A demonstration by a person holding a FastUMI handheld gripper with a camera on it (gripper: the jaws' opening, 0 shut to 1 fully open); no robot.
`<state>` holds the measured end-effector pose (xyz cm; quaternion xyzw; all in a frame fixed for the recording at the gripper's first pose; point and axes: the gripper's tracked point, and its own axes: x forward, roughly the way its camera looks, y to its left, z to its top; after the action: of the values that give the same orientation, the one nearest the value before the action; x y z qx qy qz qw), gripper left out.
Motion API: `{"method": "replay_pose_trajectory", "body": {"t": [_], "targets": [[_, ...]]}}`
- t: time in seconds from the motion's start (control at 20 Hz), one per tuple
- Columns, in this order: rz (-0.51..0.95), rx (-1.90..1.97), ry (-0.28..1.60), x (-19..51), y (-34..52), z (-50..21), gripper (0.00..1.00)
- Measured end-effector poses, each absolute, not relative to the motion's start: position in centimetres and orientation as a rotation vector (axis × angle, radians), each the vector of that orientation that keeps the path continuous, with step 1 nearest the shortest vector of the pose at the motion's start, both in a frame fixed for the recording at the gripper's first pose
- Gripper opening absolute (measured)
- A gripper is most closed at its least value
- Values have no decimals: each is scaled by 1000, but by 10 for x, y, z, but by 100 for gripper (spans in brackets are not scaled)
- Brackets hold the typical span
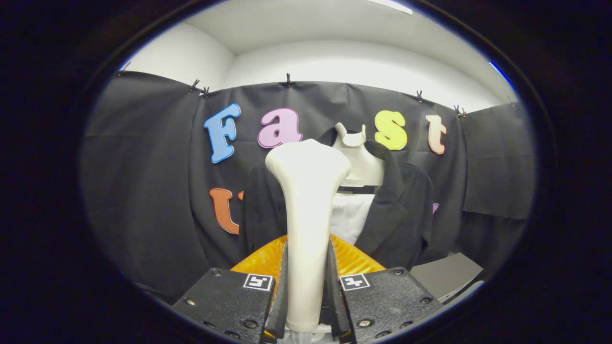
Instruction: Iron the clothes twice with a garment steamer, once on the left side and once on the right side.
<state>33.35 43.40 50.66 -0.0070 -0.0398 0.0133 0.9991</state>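
Between your fingers [306, 291] stands the garment steamer [308, 229], a cream-white body whose narrow handle is clamped from both sides by the two black fingers [278, 296], so your grip is closed on it. The steamer rises upright from the grip and widens to a rounded head at the top, which stands in front of the clothes from this view. Just behind the handle, low down, an orange ribbed part [351, 258] fans out to either side of the fingers; what it belongs to you cannot tell from here. Beyond the steamer hangs the dark jacket [401, 210], worn open on a white mannequin torso [358, 162] with a white shirt [349, 215] showing between the lapels. The steamer's head covers part of the jacket's one side, but you cannot tell whether it touches the cloth or stands apart from it. To the side below the jacket, a grey flat surface [447, 274] lies near the booth's wall.
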Motion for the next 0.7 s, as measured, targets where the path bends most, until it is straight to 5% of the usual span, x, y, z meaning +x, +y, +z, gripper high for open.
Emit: {"method": "replay_pose_trajectory", "body": {"t": [0.7], "targets": [[-20, 7, 18, 371, 445, 444, 38]]}}
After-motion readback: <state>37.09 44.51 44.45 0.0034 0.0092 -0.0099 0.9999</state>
